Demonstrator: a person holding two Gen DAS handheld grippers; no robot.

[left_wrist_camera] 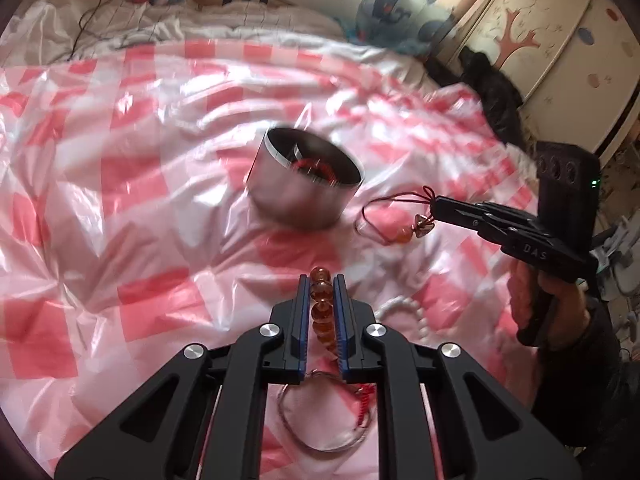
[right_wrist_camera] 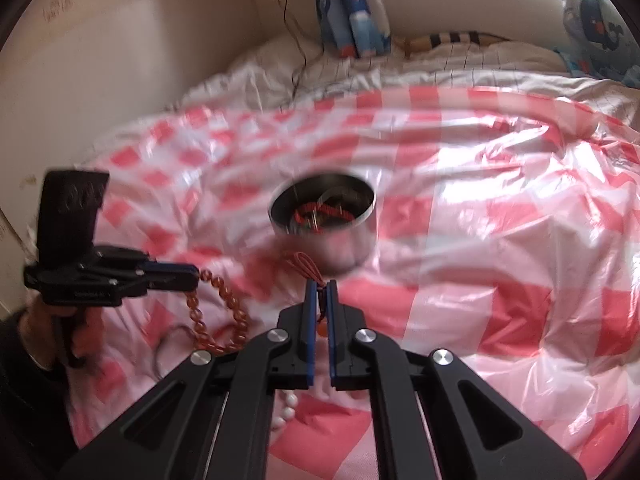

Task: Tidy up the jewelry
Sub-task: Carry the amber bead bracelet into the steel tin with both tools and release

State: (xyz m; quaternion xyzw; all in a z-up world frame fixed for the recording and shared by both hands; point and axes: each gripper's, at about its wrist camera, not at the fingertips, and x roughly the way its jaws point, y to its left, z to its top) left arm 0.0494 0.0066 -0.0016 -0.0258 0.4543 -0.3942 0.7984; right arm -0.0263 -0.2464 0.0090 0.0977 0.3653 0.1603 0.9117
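My left gripper (left_wrist_camera: 322,280) is shut on a string of amber beads (left_wrist_camera: 322,294). In the right wrist view the amber beads (right_wrist_camera: 226,308) hang from the left gripper (right_wrist_camera: 195,274) in a loop down to the sheet. My right gripper (right_wrist_camera: 321,285) is shut on a red cord necklace (right_wrist_camera: 306,262). From the left wrist view, the right gripper (left_wrist_camera: 437,202) holds the red cord (left_wrist_camera: 374,205) with a small metal pendant (left_wrist_camera: 422,229) dangling. A round metal tin (left_wrist_camera: 306,178) (right_wrist_camera: 324,216) stands beyond both grippers, with red jewelry inside.
A pink-and-white checked plastic sheet (left_wrist_camera: 140,168) covers the bed. White beads (left_wrist_camera: 404,306) (right_wrist_camera: 286,412), a thin wire hoop (left_wrist_camera: 320,446) and a red coiled cord (left_wrist_camera: 366,404) lie near me. Pillows (right_wrist_camera: 352,12) line the back; a wardrobe (left_wrist_camera: 540,40) stands right.
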